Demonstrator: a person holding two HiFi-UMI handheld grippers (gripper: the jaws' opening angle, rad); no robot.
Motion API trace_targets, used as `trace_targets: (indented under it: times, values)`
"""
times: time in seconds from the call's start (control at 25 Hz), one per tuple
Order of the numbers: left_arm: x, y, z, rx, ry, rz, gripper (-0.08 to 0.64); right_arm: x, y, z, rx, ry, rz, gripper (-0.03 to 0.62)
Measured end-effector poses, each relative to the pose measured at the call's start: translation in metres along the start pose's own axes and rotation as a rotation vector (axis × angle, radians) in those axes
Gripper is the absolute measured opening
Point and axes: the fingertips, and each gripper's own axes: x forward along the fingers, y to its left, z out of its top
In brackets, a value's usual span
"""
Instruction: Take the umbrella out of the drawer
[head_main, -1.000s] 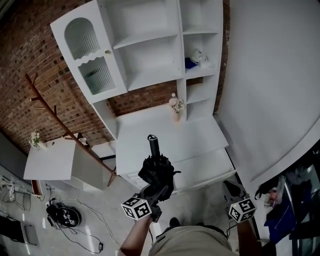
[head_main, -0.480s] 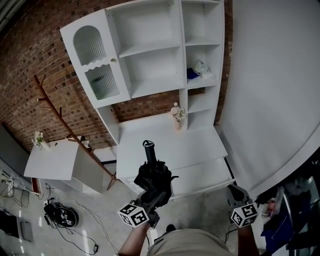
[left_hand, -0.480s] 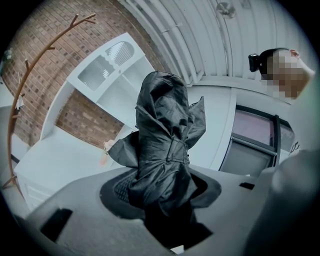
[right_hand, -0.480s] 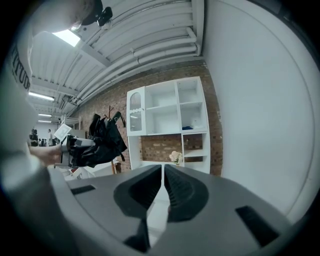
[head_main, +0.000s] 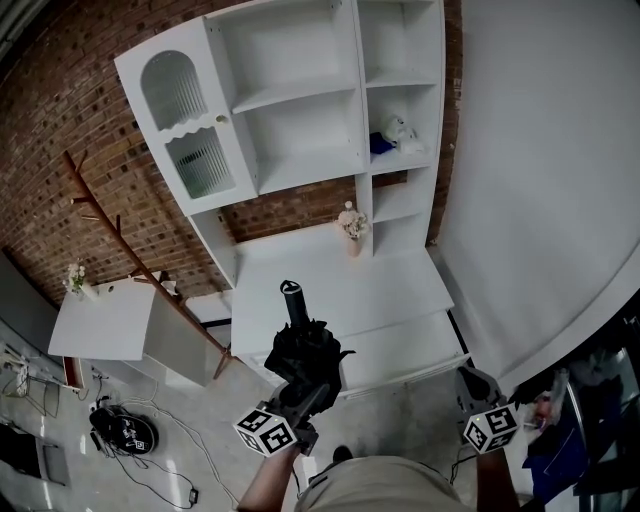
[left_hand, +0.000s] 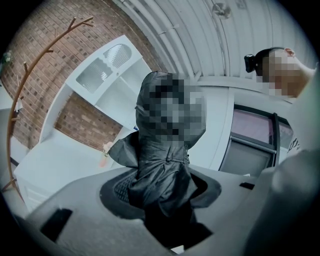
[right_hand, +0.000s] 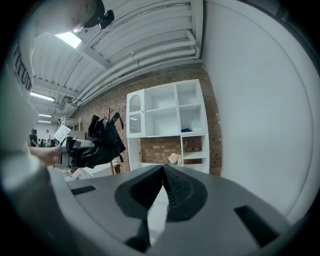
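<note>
A black folded umbrella (head_main: 303, 345) stands upright in front of the white desk (head_main: 340, 285), handle end up. My left gripper (head_main: 300, 388) is shut on its lower part, and its fabric fills the gap between the jaws of the left gripper (left_hand: 161, 187) in the left gripper view. The umbrella (left_hand: 162, 160) blocks much of that view. A white drawer (head_main: 405, 345) juts out below the desk top. My right gripper (head_main: 468, 383) hangs at the lower right, away from the desk. The right gripper (right_hand: 162, 169) is shut with nothing in it, and the umbrella (right_hand: 102, 142) shows to its left.
A tall white shelf cabinet (head_main: 300, 100) rises over the desk against a brick wall, with a flower vase (head_main: 350, 218) on the desk top. At the left are a wooden coat rack (head_main: 110, 235) and a white side table (head_main: 100, 322). Cables and a dark round device (head_main: 125, 430) lie on the floor.
My left gripper has lifted the umbrella slightly and the right gripper has shifted a little. Over the last half second hardly anything moved.
</note>
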Motion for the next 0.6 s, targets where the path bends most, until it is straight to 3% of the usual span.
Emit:
trace_targets:
  times: [0.6]
  values:
    - [0.0048, 0.0007, -0.0023, 0.008, -0.003, -0.006, 0.224, -0.0011, -0.0063, 0.0007, 0.015, -0.012, -0.01, 0.029]
